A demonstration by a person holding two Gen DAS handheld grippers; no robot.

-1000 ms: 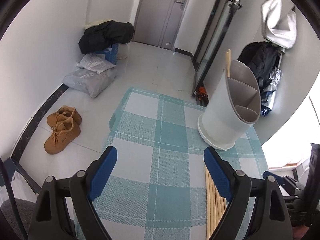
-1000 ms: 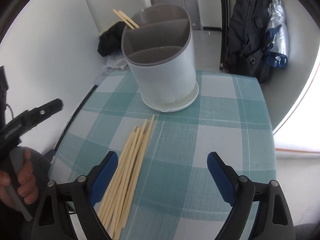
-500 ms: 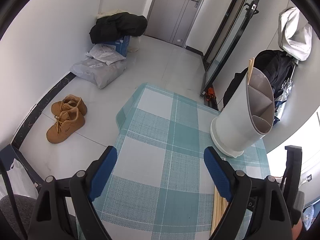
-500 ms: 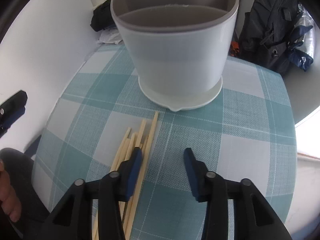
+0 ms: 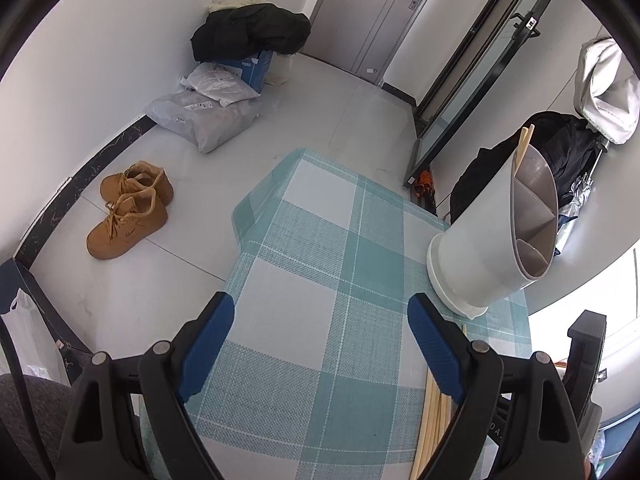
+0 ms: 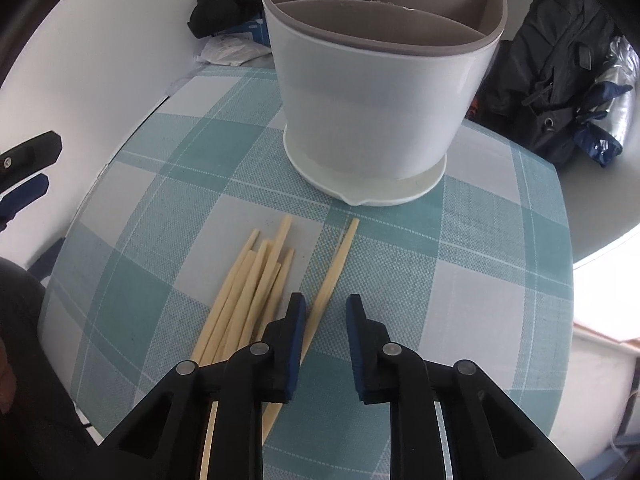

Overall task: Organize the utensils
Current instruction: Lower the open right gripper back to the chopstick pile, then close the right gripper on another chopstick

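A white utensil holder [image 6: 380, 92] with grey divided compartments stands on the checked tablecloth [image 6: 460, 280]; it also shows in the left wrist view [image 5: 492, 240], with chopsticks [image 5: 525, 144] sticking out of its far compartment. Several wooden chopsticks [image 6: 256, 288] lie in a loose bundle before the holder. One chopstick [image 6: 334, 268] lies apart to the right and runs between the jaws of my right gripper [image 6: 326, 304], which is partly closed around it with a gap left. My left gripper [image 5: 320, 320] is open and empty above the cloth.
The table's left edge drops to a tiled floor with brown shoes [image 5: 128, 208], grey bags [image 5: 204, 116] and a black coat [image 5: 252, 32]. A black backpack [image 6: 560, 64] hangs beyond the table's far right. The left gripper's tip [image 6: 28, 160] shows at the right view's left edge.
My right gripper has moved down to the table and narrowed its jaws around one chopstick lying apart from the bundle. My left gripper has risen and drawn back, staying open.
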